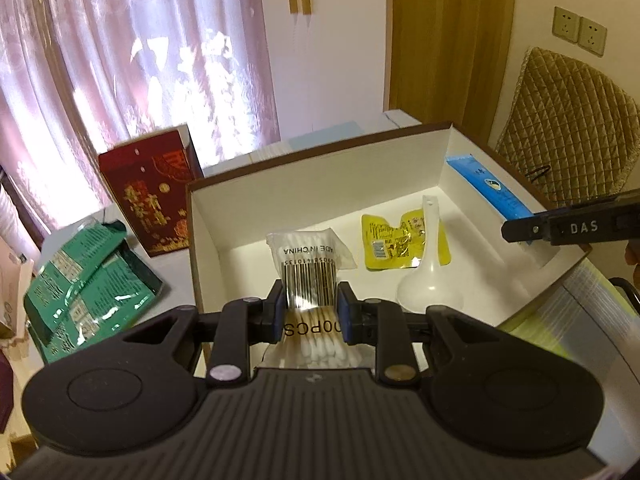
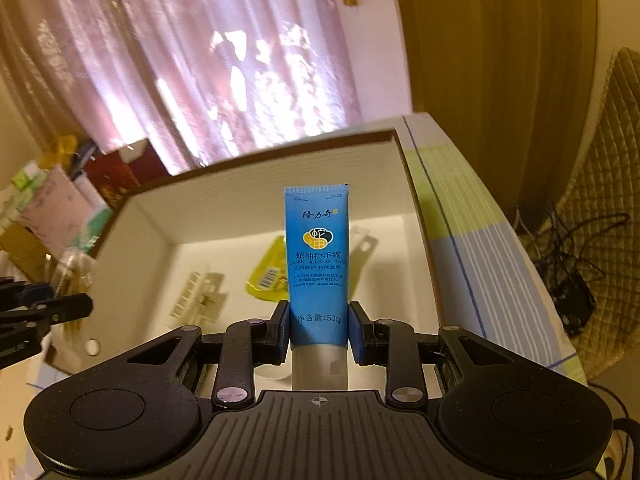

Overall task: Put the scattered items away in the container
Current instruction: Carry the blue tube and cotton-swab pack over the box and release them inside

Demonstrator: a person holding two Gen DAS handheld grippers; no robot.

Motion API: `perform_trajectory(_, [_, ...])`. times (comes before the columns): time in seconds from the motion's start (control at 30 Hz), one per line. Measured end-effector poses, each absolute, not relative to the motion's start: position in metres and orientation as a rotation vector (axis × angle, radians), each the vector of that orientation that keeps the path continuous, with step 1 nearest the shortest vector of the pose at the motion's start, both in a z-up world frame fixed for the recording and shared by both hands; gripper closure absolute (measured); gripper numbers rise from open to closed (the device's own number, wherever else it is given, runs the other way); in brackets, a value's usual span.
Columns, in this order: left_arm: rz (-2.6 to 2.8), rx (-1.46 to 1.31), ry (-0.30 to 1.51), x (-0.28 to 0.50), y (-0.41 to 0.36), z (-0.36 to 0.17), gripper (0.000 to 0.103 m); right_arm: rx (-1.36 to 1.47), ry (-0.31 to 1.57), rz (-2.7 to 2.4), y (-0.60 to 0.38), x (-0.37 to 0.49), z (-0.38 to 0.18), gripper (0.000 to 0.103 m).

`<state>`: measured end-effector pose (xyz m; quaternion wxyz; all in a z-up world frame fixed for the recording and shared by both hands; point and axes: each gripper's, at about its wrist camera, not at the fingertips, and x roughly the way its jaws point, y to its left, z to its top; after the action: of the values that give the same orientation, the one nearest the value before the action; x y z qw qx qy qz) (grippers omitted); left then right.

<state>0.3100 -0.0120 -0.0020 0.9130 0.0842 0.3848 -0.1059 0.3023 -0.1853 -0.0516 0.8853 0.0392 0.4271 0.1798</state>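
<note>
An open white box with a brown rim (image 1: pixel 320 152) (image 2: pixel 256 168) stands on the table. My left gripper (image 1: pixel 310 300) is shut on a clear bag of cotton swabs (image 1: pixel 310 264), held over the box's near edge. My right gripper (image 2: pixel 319 318) is shut on a blue hand cream tube (image 2: pixel 317 256), upright above the box; the tube (image 1: pixel 492 192) and that gripper's black finger (image 1: pixel 532 230) show at the right of the left wrist view. A yellow sachet (image 1: pixel 388 244) (image 2: pixel 268 276) and a white plastic spoon (image 1: pixel 428 268) lie inside the box.
A green foil packet (image 1: pixel 84 284) and a red gift box (image 1: pixel 152 196) sit left of the container. Pink and green packets (image 2: pixel 60 204) crowd the far left. A quilted chair (image 1: pixel 568 136) stands to the right, cables (image 2: pixel 568 264) below it. The striped tablecloth (image 2: pixel 480 248) runs along the box's right side.
</note>
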Motion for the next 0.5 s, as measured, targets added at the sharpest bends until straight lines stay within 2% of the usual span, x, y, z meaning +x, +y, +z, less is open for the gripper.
perform_trajectory(0.5, [-0.21, 0.14, 0.884, 0.333, 0.0, -0.036, 0.081, -0.262, 0.948, 0.275, -0.15, 0.318, -0.082, 0.071])
